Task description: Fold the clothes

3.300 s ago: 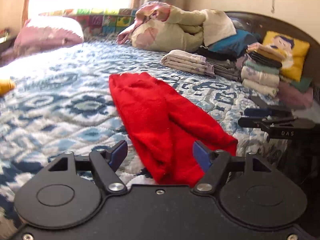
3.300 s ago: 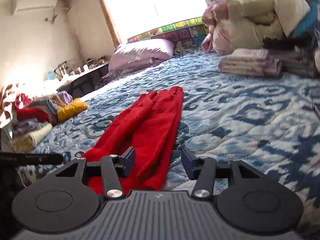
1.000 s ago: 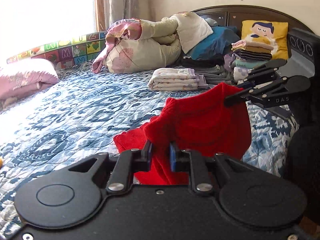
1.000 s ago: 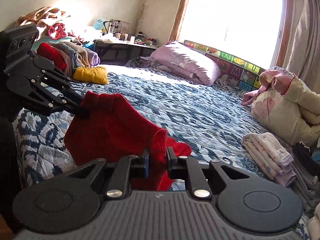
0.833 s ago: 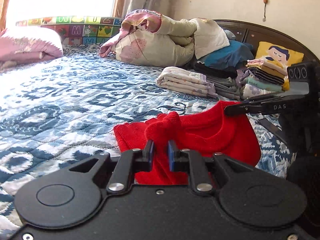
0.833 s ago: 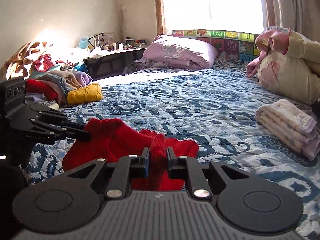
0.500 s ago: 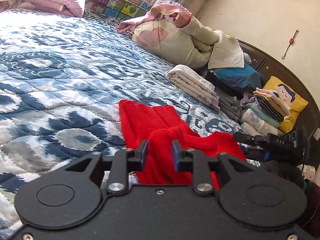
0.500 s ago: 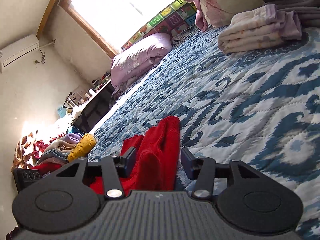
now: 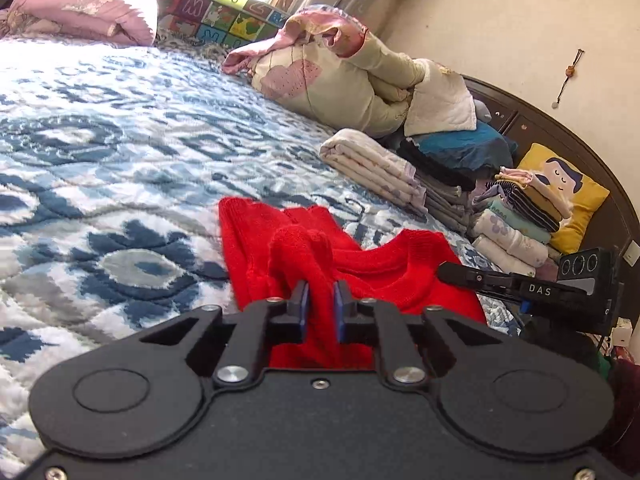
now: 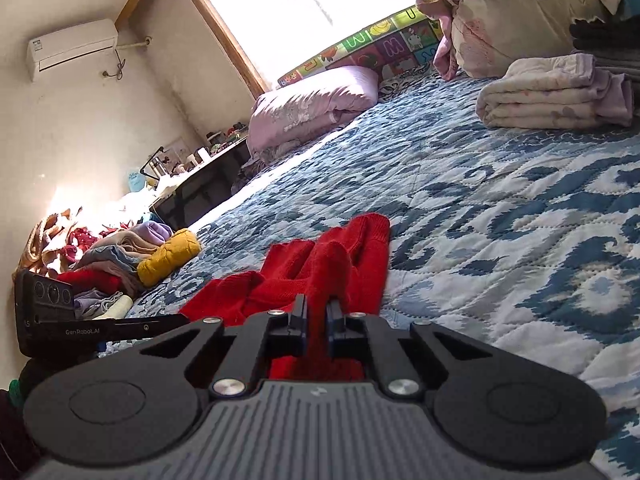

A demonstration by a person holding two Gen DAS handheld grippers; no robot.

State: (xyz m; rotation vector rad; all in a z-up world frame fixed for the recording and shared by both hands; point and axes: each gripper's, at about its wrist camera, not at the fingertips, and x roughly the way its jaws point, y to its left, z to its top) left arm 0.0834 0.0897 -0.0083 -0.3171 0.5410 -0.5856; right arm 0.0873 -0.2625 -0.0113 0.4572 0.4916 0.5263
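A red knitted garment (image 9: 380, 268) lies bunched on the blue-and-white patterned quilt (image 9: 120, 160) near the bed's front edge. My left gripper (image 9: 320, 304) is shut on a raised fold of it. My right gripper (image 10: 316, 312) is shut on another fold of the same red garment (image 10: 288, 276). Each gripper shows in the other's view: the right one (image 9: 520, 288) at the garment's right side, the left one (image 10: 100, 330) at its left side. The far end of the garment rests flat on the quilt.
Folded pale blankets (image 9: 376, 168) and a stack of folded clothes (image 9: 516, 216) sit by the dark headboard with a yellow cushion (image 9: 568, 196). A bundled duvet (image 9: 340, 76) and pink pillow (image 9: 80, 8) lie farther back. A heap of unfolded clothes (image 10: 120, 256) lies at the left.
Half a second ago the right gripper's fingers stood open around the red garment; now they are shut on it. The left gripper's fingers have also narrowed. The garment came down from hanging to the quilt.
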